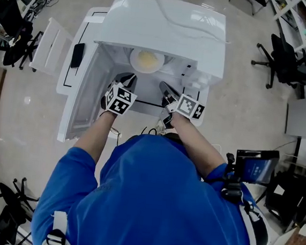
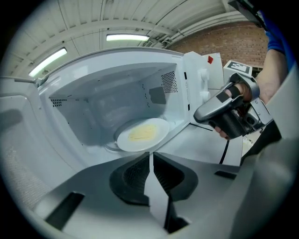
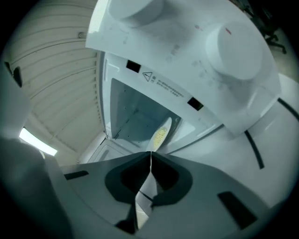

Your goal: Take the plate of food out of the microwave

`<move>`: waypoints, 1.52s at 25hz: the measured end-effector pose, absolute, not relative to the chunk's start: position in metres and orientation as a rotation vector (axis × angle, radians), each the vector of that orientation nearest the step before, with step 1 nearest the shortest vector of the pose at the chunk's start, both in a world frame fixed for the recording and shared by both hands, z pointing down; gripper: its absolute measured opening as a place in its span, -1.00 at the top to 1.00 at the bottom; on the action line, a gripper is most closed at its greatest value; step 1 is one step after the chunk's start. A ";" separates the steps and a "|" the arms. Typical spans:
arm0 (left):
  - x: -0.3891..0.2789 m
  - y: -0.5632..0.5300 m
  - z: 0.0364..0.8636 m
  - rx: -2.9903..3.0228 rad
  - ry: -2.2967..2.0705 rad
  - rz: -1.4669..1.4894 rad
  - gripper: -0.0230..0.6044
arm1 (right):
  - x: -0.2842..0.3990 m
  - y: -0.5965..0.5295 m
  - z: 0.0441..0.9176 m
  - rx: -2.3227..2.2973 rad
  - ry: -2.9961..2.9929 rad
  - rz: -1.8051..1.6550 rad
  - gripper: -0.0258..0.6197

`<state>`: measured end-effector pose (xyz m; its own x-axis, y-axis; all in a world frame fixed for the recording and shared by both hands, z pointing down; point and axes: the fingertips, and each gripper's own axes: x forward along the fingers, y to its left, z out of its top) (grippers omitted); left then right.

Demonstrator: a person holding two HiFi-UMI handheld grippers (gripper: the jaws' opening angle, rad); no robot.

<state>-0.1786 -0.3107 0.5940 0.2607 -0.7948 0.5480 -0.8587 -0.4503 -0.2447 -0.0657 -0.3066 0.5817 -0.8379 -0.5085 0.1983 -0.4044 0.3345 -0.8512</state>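
Open microwave (image 1: 168,24) holds plate of food (image 1: 146,60) at 12 o'clock from left gripper (image 1: 128,80) and right gripper (image 1: 165,88); fingers on both clenched, empty.

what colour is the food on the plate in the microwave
Pale yellow food on a white plate; it shows best in the left gripper view.

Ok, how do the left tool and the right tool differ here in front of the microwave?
The left tool is held level, so its view shows the plate as a flat oval; the right tool is rolled sideways, so its view shows the plate nearly edge-on. The left tool sits toward the open door, the right tool toward the knobs. Both are shut, empty and short of the plate inside the microwave.
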 end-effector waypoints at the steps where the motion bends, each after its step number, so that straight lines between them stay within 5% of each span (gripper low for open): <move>1: -0.179 -0.309 0.595 2.402 -1.589 0.941 0.81 | -0.069 -0.310 0.584 -0.842 2.440 -1.562 0.89; 6: -0.177 -0.299 0.598 2.382 -1.576 0.929 0.83 | -0.081 -0.326 0.598 -0.822 2.224 -1.697 0.57; 11: -0.180 -0.288 0.598 2.360 -1.584 0.908 0.83 | -0.095 -0.342 0.611 -0.812 2.048 -1.812 0.50; 24: -0.202 -0.269 0.589 2.299 -1.653 0.877 0.82 | -0.123 -0.360 0.626 -0.843 1.855 -1.976 0.51; 31: -0.207 -0.262 0.585 2.289 -1.665 0.865 0.83 | -0.122 -0.367 0.625 -0.857 1.819 -1.984 0.81; 38: -0.211 -0.258 0.587 2.274 -1.673 0.852 0.83 | -0.122 -0.366 0.627 -0.862 1.821 -2.008 0.86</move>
